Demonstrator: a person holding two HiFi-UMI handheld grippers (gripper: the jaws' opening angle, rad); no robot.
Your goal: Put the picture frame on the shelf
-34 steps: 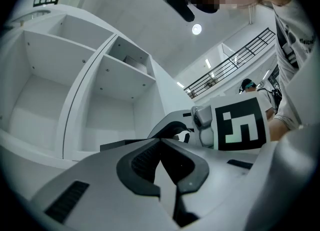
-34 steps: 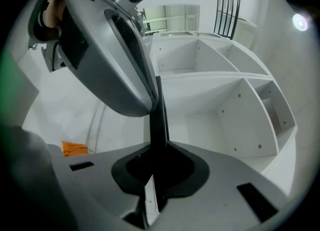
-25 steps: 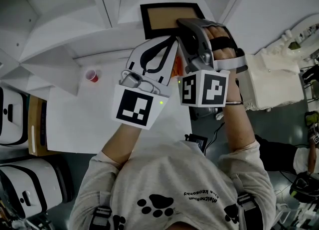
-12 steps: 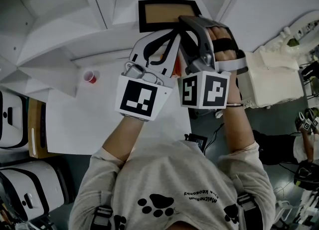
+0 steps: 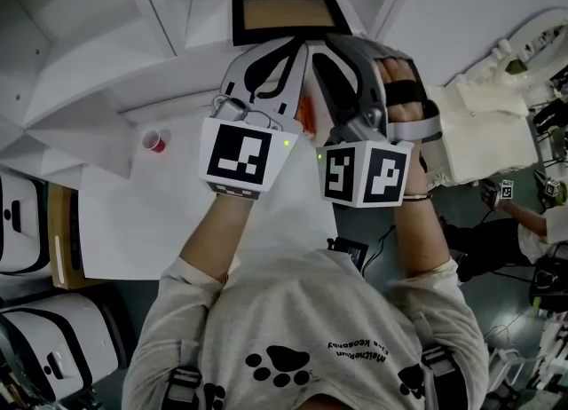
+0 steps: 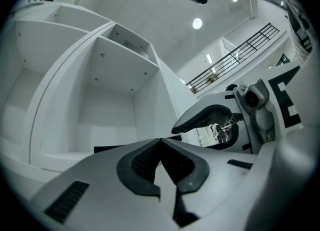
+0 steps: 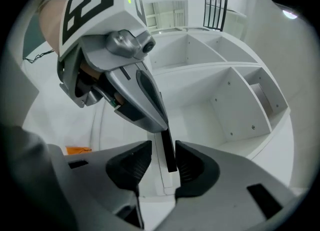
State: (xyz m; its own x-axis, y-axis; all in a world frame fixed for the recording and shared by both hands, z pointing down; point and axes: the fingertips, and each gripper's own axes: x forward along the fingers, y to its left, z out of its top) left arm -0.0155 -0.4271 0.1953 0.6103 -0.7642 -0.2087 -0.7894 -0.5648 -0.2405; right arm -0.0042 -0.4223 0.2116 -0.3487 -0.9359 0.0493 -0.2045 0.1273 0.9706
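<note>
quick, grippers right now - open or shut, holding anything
left gripper: shut, empty.
right gripper: just opened, jaws apart; picture frame edge stands between them, not clamped.

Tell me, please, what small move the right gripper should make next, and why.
Probably draw the right gripper straight back, away from the picture frame. Its jaws have just been opening and stand apart, with the frame's edge loose between them, and the frame rests on the shelf. Backing out along the jaws, without swinging sideways, should keep from knocking it.

Newly opened right gripper (image 7: 160, 159), picture frame (image 7: 169, 151) edge-on between its jaws, white shelf (image 7: 240, 100) behind.
</note>
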